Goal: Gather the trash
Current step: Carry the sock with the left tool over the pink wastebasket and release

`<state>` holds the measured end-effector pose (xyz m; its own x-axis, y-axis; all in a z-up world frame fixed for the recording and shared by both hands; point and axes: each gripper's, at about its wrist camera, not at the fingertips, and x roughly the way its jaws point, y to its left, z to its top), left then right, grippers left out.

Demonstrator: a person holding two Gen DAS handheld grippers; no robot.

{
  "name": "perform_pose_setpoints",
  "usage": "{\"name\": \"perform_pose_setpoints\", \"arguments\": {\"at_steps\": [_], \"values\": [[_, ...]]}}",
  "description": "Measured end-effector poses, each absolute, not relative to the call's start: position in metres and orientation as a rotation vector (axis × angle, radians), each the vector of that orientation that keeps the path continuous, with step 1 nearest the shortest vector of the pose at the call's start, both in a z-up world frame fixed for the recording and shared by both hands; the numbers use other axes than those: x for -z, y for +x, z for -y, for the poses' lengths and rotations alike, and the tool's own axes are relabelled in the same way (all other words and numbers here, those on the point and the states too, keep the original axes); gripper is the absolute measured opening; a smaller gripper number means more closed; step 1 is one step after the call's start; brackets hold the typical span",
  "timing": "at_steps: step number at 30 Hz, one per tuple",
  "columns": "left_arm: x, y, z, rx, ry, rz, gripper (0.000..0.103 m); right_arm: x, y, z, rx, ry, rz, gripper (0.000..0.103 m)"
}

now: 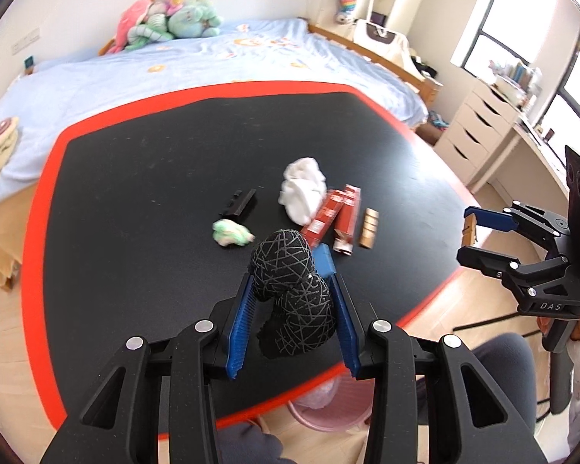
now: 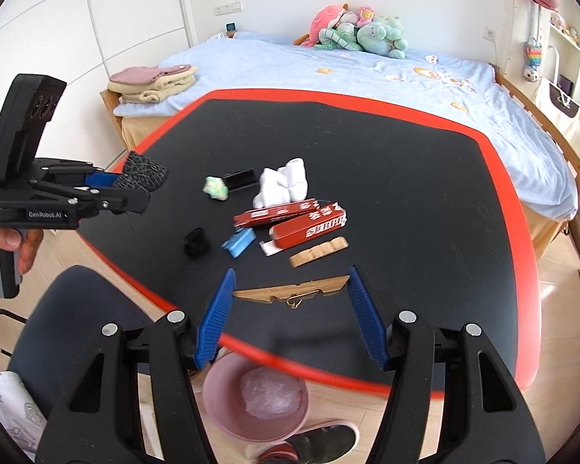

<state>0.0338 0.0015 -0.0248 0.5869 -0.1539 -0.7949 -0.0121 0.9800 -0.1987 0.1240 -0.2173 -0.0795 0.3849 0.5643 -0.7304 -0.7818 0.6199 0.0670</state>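
Note:
My left gripper [image 1: 290, 294] is shut on a black sock with grey lines [image 1: 290, 282], held above the black table [image 1: 154, 162]; it also shows in the right wrist view [image 2: 143, 178]. My right gripper [image 2: 290, 290] is shut on a wooden clothespin half [image 2: 290, 292], held end to end between the fingers over the table's near edge. On the table lie white socks [image 2: 282, 185], two red boxes [image 2: 309, 224], a green-white wad [image 2: 216, 188], a blue piece [image 2: 237, 243], a wooden strip [image 2: 319, 251], a small black cloth [image 2: 195, 243] and a black clip [image 2: 239, 179].
A pink bin [image 2: 251, 398] with a clear plastic bag stands on the floor below the table's near edge. A bed [image 2: 406, 77] with plush toys lies behind the table. A grey chair [image 2: 77, 309] sits at the left. White drawers [image 1: 471, 131] stand at the right.

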Motion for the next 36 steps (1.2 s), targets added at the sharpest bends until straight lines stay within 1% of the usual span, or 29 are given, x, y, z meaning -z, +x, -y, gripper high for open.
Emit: {"name": "perform_pose_setpoints", "arguments": {"at_steps": [10,18,36], "values": [[0.02,-0.007,0.042,0.205,-0.137,-0.935,0.038,0.072,0.058,0.238,-0.868,-0.29,-0.787,0.06],[0.028,-0.027,0.067,0.28,-0.108,-0.952,0.038,0.086,0.027,0.256,-0.862,-0.28,-0.819,0.06],[0.035,-0.034,0.081,0.331,-0.084,-0.977,0.038,0.1,0.017,0.257,-0.889,-0.265,-0.85,0.06]]}}
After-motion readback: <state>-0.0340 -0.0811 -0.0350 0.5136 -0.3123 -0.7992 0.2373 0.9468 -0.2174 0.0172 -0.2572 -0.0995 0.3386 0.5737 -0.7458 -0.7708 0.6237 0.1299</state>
